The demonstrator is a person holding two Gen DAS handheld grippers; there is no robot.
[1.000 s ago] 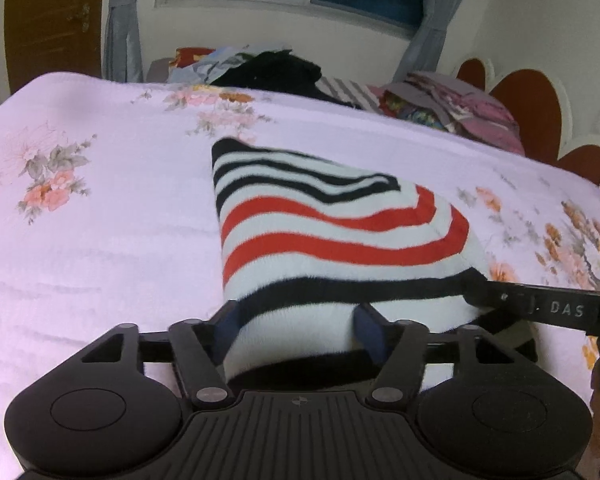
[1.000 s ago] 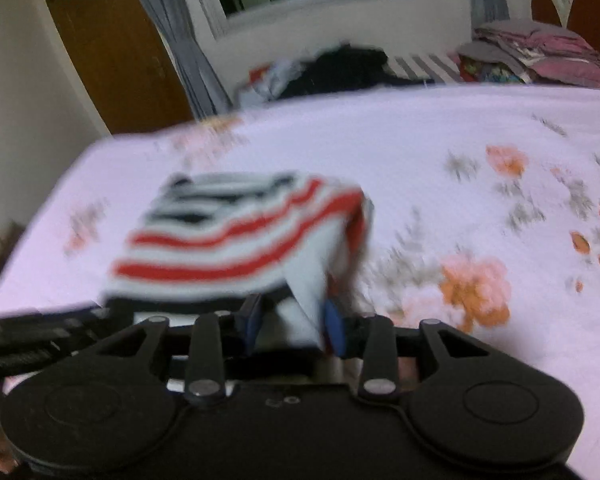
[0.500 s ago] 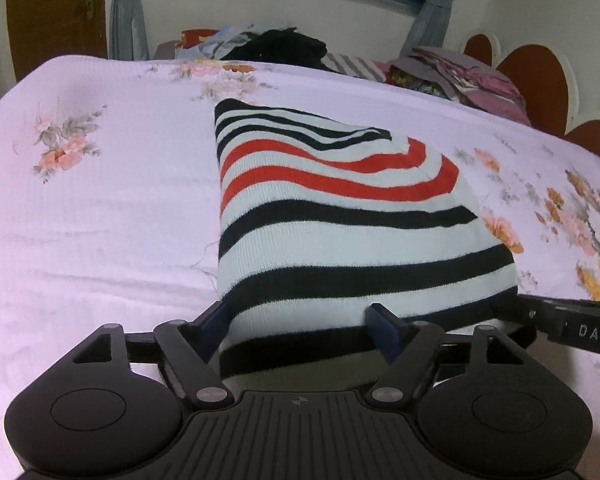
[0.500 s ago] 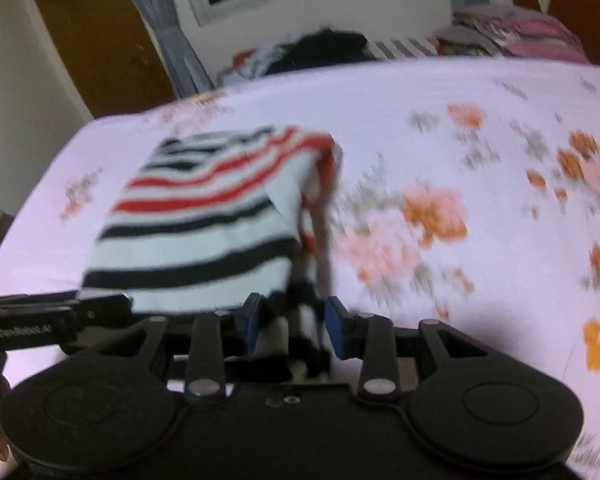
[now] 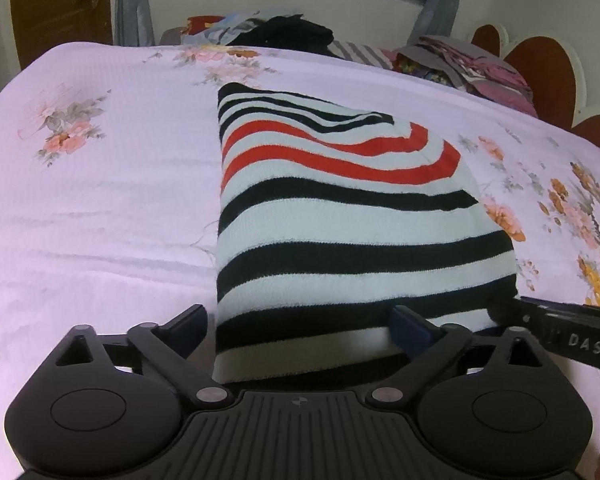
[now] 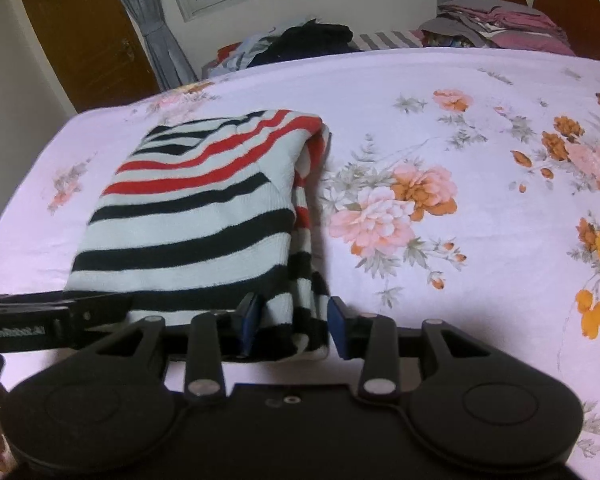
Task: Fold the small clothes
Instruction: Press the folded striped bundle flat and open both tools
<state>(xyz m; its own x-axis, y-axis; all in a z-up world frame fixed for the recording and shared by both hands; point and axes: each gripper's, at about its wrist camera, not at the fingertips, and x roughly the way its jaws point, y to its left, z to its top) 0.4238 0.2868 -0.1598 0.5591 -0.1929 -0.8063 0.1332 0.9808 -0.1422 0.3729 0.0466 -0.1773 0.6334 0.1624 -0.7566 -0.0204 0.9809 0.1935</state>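
A folded sweater with black, white and red stripes (image 5: 340,216) lies flat on the pink floral bedspread (image 5: 100,200). My left gripper (image 5: 300,324) is at its near edge, and the jaws are opening wide. The hem lies between the fingers, and the pads stand off the cloth. My right gripper (image 6: 292,324) is at the sweater's (image 6: 188,216) near right corner. Its jaws are starting to open, but the bunched layers still fill the gap and touch both pads. In each wrist view, the other gripper's black body pokes in at the side.
A heap of dark and mixed clothes (image 6: 308,40) lies at the bed's far edge under the window. Folded pink and grey garments (image 6: 500,20) are stacked by the red headboard (image 6: 572,8). A brown door (image 6: 80,32) is at the far left. Bare bedspread (image 6: 460,200) stretches to the right of the sweater.
The left jaws have spread wide and let go of the sweater's near edge. The sweater's near half has been drawn toward me and laid flat. The right jaws still hold the corner.
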